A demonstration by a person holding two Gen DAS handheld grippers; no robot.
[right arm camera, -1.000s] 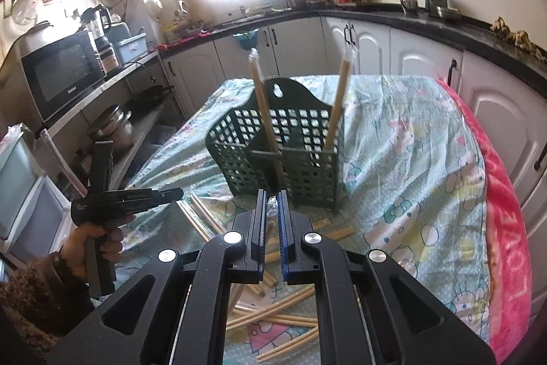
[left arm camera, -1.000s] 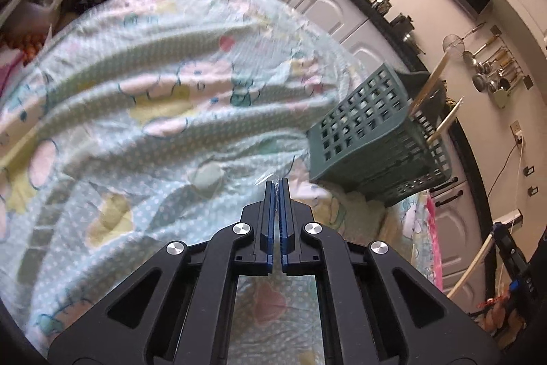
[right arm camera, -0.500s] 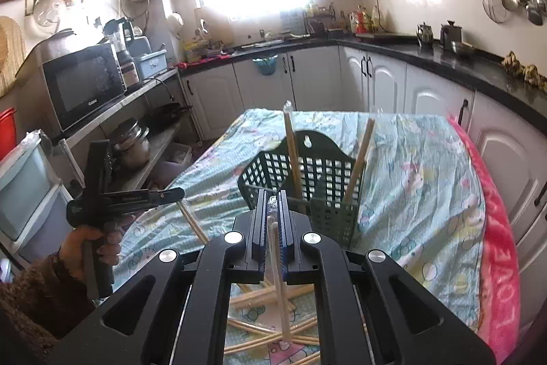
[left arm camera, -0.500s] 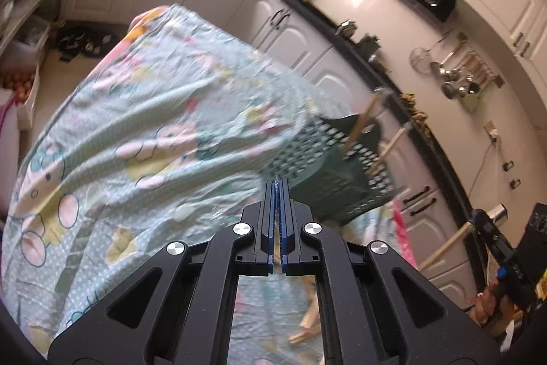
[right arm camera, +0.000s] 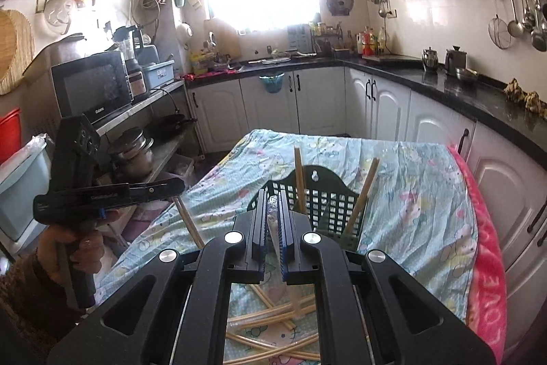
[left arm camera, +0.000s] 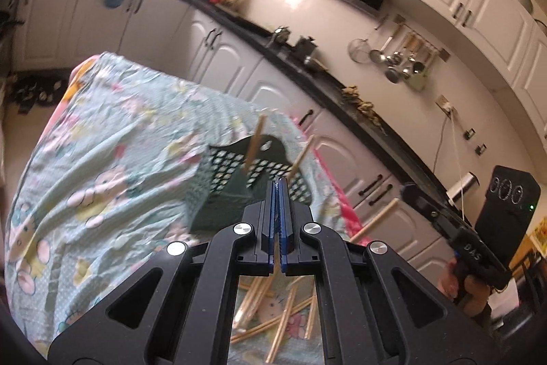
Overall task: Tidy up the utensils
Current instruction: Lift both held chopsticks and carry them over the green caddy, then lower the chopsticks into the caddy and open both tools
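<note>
A dark green slotted basket (right arm camera: 328, 211) stands on the cloth-covered table (right arm camera: 410, 194) with two wooden chopsticks upright in it (right arm camera: 300, 173). Several more chopsticks (right arm camera: 273, 320) lie loose on the cloth in front of it. My right gripper (right arm camera: 272, 194) is shut on one pale chopstick (right arm camera: 273, 224) that hangs down between its pads. My left gripper (left arm camera: 278, 190), held in a hand at the left of the right wrist view (right arm camera: 177, 185), is shut too, and a chopstick (right arm camera: 188, 221) slants down from its tip. The basket (left arm camera: 218, 194) sits just beyond the left fingers.
White cabinets under a black counter (right arm camera: 444, 81) wrap around the table's far and right sides. A pink towel (right arm camera: 485, 262) hangs over the right table edge. A shelf with a microwave (right arm camera: 92, 88) and pots stands to the left.
Both grippers have risen above the table, the left one more. Each has lifted a chopstick off the cloth. The basket now appears lower and farther off in both views.
</note>
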